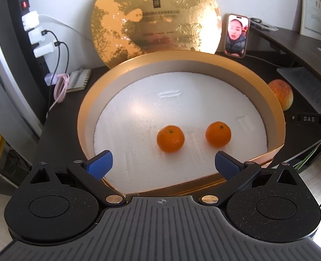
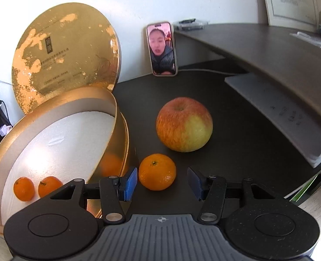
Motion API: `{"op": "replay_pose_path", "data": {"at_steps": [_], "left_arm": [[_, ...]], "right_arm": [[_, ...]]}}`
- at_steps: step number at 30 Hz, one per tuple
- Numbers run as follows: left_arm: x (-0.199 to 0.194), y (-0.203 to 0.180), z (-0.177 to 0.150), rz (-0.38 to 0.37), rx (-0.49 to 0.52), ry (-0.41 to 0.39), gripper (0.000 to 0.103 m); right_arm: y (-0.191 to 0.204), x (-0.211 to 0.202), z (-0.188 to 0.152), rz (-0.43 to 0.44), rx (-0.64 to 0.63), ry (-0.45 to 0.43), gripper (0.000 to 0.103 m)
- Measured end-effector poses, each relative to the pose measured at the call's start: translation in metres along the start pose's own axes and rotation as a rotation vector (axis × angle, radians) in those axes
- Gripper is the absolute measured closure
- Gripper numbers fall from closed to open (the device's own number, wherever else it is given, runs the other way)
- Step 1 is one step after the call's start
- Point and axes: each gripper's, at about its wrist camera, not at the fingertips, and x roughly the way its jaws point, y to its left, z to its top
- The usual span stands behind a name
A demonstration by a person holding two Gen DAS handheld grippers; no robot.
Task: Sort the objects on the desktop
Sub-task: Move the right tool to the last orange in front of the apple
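Two tangerines lie on the white foam floor of the round gold box, toward its near rim: sorted. One tangerine and an apple sit on the dark desk beside the box: outstanding. Right gripper is spread, bracketing the loose tangerine without contact. Left gripper is spread and empty over the box's near rim.

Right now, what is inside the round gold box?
Two tangerines lie apart on the white foam lining the round gold box. Whatever is under the foam is covered. A third tangerine and the apple are outside.
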Motion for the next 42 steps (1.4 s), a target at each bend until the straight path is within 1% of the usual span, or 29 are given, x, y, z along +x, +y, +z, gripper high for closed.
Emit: {"op": "replay_pose_path", "data": {"at_steps": [8,10,15,18,26,32,36,39,41,42], "left_arm": [[0.003,0.0,0.0,0.012,0.005,0.014,0.0],[0.004,-0.001,0.0,0.013,0.005,0.014,0.0],[0.004,0.0,0.0,0.01,0.002,0.017,0.0],[0.004,0.0,-0.001,0.008,0.002,0.018,0.0],[0.002,0.005,-0.002,0.014,-0.012,0.016,0.0],[0.002,0.004,-0.003,0.003,-0.014,0.016,0.0],[0.002,0.003,-0.003,-0.004,-0.014,0.015,0.0],[0.0,0.003,-0.003,-0.003,-0.015,0.011,0.0],[-0.001,0.003,-0.004,-0.001,-0.018,0.009,0.001],[-0.001,0.004,-0.004,0.0,-0.02,0.009,0.0]], "right_arm": [[-0.002,0.026,0.0,0.022,0.018,0.029,0.05],[-0.003,0.028,0.001,0.04,0.034,0.028,0.052],[-0.005,0.03,0.0,0.06,0.052,0.04,0.052],[-0.007,0.032,-0.001,0.074,0.073,0.046,0.056],[-0.003,0.028,-0.003,0.046,0.059,0.043,0.057],[-0.012,0.016,-0.007,-0.003,0.054,0.044,0.057],[-0.017,0.013,-0.008,-0.007,0.052,0.044,0.057],[-0.012,0.014,-0.008,-0.021,0.019,0.037,0.054],[-0.006,0.014,-0.008,-0.032,-0.012,0.031,0.048],[-0.004,0.015,-0.007,-0.033,-0.024,0.028,0.046]]}}
